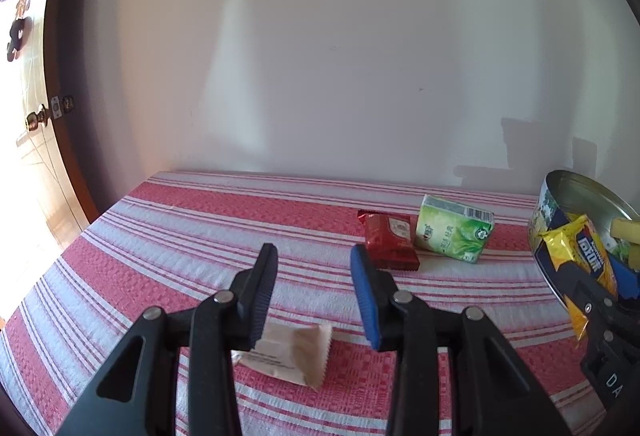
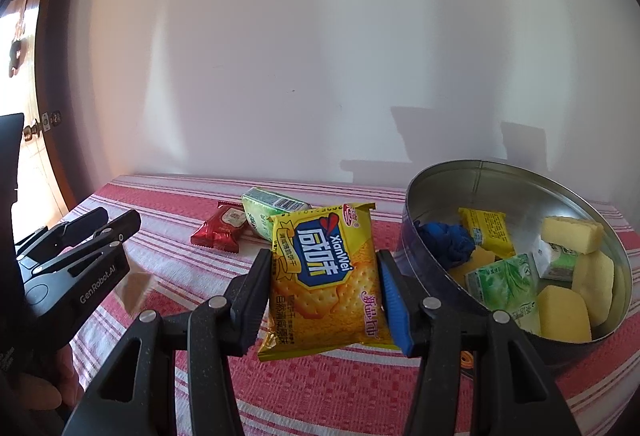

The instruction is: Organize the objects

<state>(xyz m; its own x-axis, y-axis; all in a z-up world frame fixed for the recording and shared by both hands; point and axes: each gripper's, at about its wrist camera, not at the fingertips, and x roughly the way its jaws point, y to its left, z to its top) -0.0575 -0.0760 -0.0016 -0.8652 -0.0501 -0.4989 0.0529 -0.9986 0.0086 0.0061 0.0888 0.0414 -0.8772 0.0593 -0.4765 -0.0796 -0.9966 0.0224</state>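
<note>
1. The right gripper [image 2: 322, 300] is clamped on a yellow cracker packet [image 2: 326, 276], one pad on each long edge, so the packet hangs upright, face to the camera and clear of the striped tabletop [image 2: 168, 260]

2. It holds the packet just left of the round tin [image 2: 436, 276], which looks like a pause before carrying it over the rim; gripping by the edges leaves the flat body free to drop in

3. The tin already contains yellow sponge blocks [image 2: 564, 312], green tissue packs [image 2: 504, 284], a blue crumpled thing [image 2: 444, 240] and another yellow packet [image 2: 486, 230], so I judge it to be the collecting place and the sorting well under way

4. The left gripper [image 1: 314, 296] is empty, its jaws parted with nothing between the pads; it hovers above a beige sachet [image 1: 296, 356] lying flat on the tabletop, partly hidden under the left finger, probably its next pick

5. Two more things lie loose farther back: a red wrapper [image 1: 390, 240] and, touching it on the right, a green tissue pack [image 1: 454, 232], both near the tin and easy for either gripper to reach

6. The sachet is thin and flat, so pinching it may need a low, careful approach
</note>
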